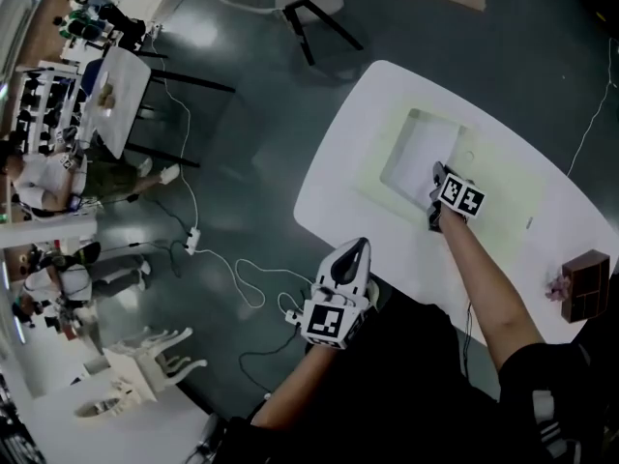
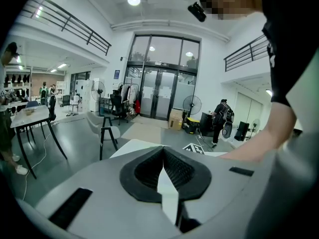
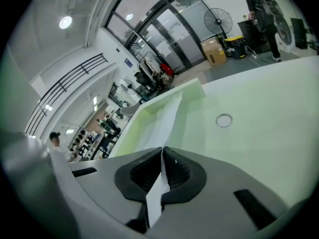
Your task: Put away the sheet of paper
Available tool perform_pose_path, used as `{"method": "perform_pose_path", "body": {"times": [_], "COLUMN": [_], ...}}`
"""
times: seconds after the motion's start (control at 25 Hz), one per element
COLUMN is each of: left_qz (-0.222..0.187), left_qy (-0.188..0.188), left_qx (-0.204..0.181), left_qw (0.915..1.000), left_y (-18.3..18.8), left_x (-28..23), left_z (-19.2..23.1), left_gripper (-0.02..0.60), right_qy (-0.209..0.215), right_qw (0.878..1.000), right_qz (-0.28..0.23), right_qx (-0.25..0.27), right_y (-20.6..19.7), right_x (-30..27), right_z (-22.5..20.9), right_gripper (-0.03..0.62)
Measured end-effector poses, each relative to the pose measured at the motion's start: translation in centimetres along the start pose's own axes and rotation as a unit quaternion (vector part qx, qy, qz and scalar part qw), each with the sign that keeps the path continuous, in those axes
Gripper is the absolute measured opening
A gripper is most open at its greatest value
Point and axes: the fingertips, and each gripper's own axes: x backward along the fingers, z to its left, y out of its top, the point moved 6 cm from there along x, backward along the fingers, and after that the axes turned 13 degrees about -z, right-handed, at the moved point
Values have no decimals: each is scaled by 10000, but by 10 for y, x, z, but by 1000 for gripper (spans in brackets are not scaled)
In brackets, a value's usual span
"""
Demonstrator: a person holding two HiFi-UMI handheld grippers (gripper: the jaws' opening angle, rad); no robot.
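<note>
Sheet of paper (image 1: 418, 158) (image 3: 167, 121) lies toward the far side of the green mat (image 1: 503, 191) (image 3: 259, 133), one edge caught in the right tongs (image 1: 437, 175) (image 3: 162, 151). Nearest the person, well short of the mat and off the edge of the white surface (image 1: 334, 177), the left tongs (image 1: 355, 251) (image 2: 163, 151) are pressed together with nothing between them. On the mat, the right tongs are clamped on the sheet of paper, which runs away from them. A small ring (image 3: 224, 120) lies on the mat beside it.
</note>
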Motion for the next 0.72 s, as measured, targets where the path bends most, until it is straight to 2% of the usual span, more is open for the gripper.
{"method": "perform_pose_path", "body": {"times": [0.12,0.24,0.28,0.32,0.36,0.52,0.72], "left_qz": [-80,-163,-191,-225,-257,-361,-290], "left_qy": [-25,-138,-221,-317,-419,-811,-1220], "left_qx": [-72,-459,-590,-631,-579,-92,110], "left_qw": [9999,9987,9978,9972,9971,9960,9920], "left_y": [7,16,20,24,27,30,38], "left_x": [2,5,5,3,2,-5,-14], "left_z": [5,10,13,17,22,49,91], "left_gripper": [5,4,5,3,4,3,5], "right_qy": [53,139,158,145,97,-116,-502], "right_qw": [9998,9996,9996,9996,9996,9984,9960], "right_qz": [59,168,173,141,78,-152,-345], "right_qx": [182,169,178,203,253,529,648], "right_y": [-4,-10,-10,-9,-6,7,13], "right_x": [0,0,-1,0,2,21,63], "right_z": [2,4,5,7,10,13,21], "right_gripper": [0,2,18,69,115,144,163]}}
